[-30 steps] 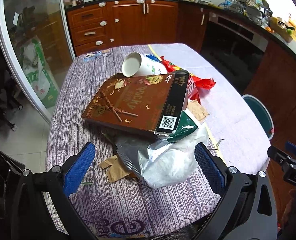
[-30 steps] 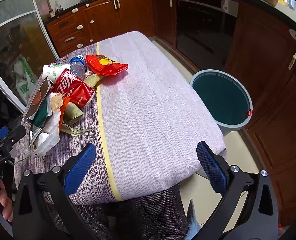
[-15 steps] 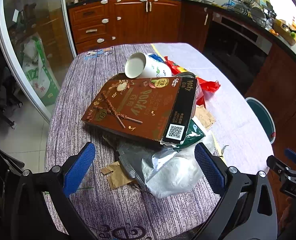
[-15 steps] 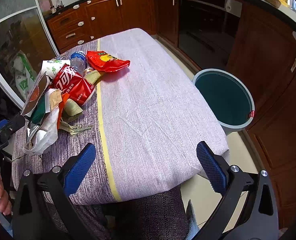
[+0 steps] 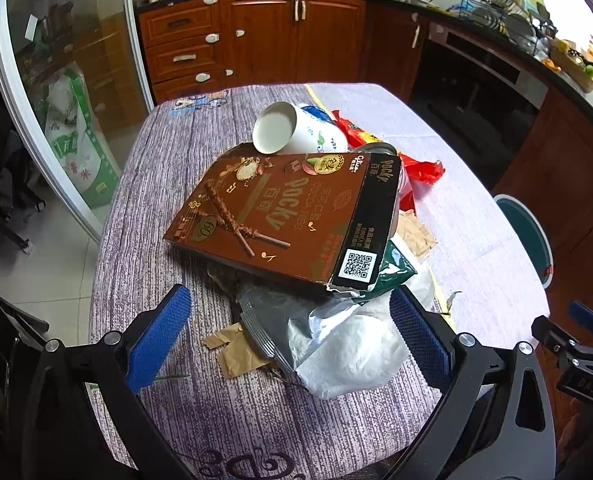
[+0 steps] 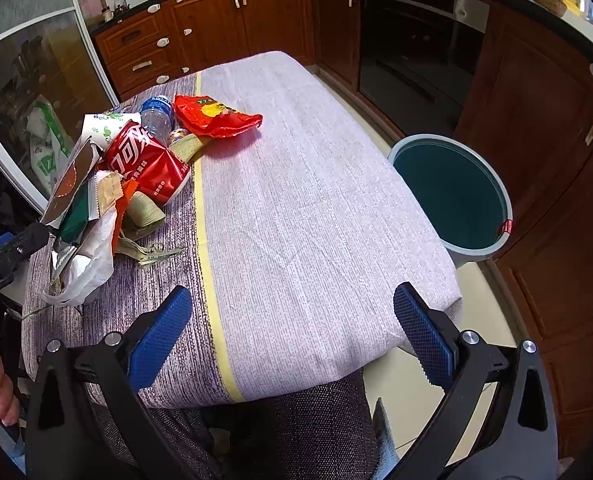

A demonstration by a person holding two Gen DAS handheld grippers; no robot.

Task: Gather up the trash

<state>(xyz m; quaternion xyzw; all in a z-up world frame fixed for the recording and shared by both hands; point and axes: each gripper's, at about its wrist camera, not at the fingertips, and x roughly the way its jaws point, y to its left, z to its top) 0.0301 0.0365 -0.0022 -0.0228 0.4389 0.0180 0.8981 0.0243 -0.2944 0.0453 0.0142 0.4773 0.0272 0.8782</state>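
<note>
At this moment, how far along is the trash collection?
Nothing looks done: the bin shows no trash inside. Nothing is in hand; the left gripper and right gripper are both open and empty. Left: the whole pile, including the Pocky box, paper cup, red can and white bag.

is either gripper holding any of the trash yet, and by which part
Nothing is held. The left gripper is open above the white plastic bag, not closed on it. The right gripper is open over bare tablecloth.
</note>
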